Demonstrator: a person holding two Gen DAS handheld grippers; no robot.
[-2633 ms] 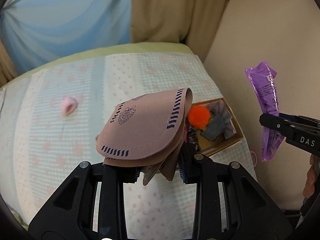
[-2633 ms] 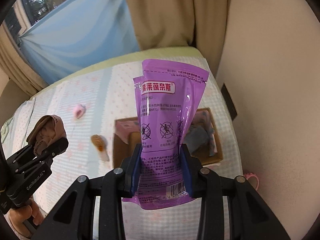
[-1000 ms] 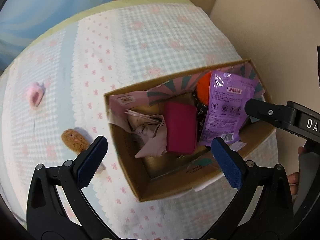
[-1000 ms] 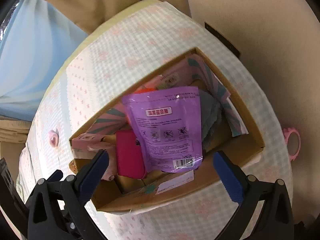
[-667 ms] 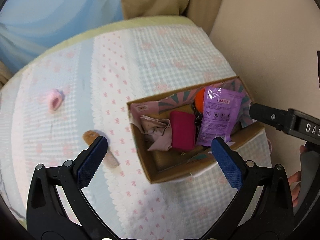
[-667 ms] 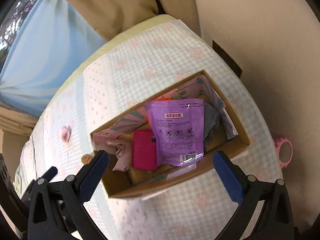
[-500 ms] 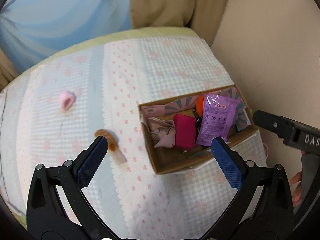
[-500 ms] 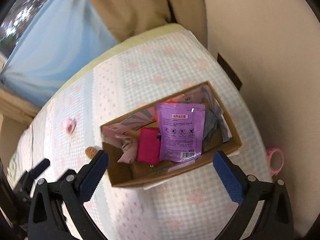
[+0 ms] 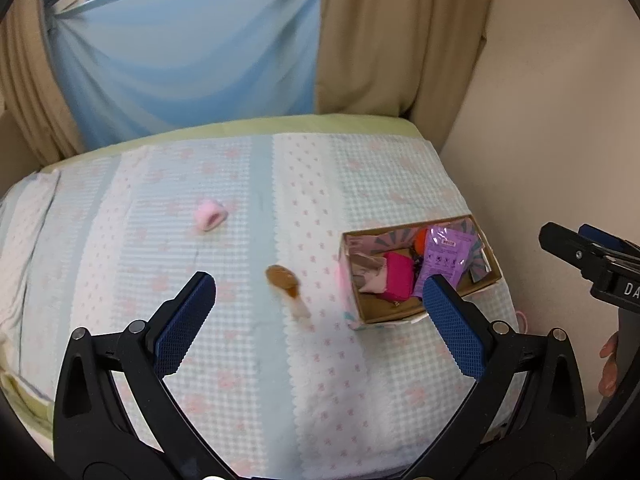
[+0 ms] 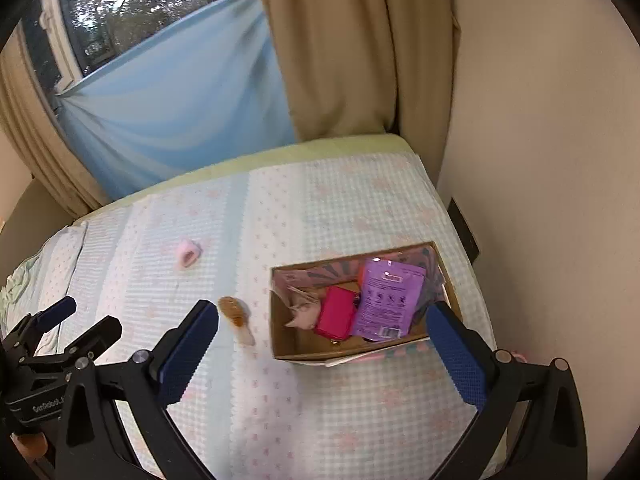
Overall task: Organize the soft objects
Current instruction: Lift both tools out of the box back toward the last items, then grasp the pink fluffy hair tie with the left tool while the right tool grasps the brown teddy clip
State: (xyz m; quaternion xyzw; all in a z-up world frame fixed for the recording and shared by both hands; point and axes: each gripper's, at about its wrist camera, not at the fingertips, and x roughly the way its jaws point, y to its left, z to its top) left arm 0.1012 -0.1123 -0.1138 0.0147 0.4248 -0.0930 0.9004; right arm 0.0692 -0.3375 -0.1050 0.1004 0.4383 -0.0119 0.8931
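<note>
While both the left gripper [image 9: 316,320] and right gripper [image 10: 320,350] are held agape and empty, the brown plush toy [image 9: 283,279] is judged light and squashy, best pinched across its plump body.

A cardboard box [image 10: 356,354] sits on the bed cover [image 10: 320,408] near the wall [image 10: 540,160] on the right. In the box, a folded cloth [image 10: 302,306] lies at the left end, a pouch [image 10: 336,317] just right of it, and a plastic packet [image 10: 386,302] further right, leaning over other contents. Outside the box, just left of it, a small plush piece [image 10: 236,314] lies on the cover. Further left and farther back lies a small soft ring [image 10: 188,252], well apart from the box. Curtains [image 10: 360,48] hang behind the bed. The 2 grippers hover over the near edge, the left gripper [image 9: 320,324] to the left of the right gripper [image 10: 324,352].
</note>
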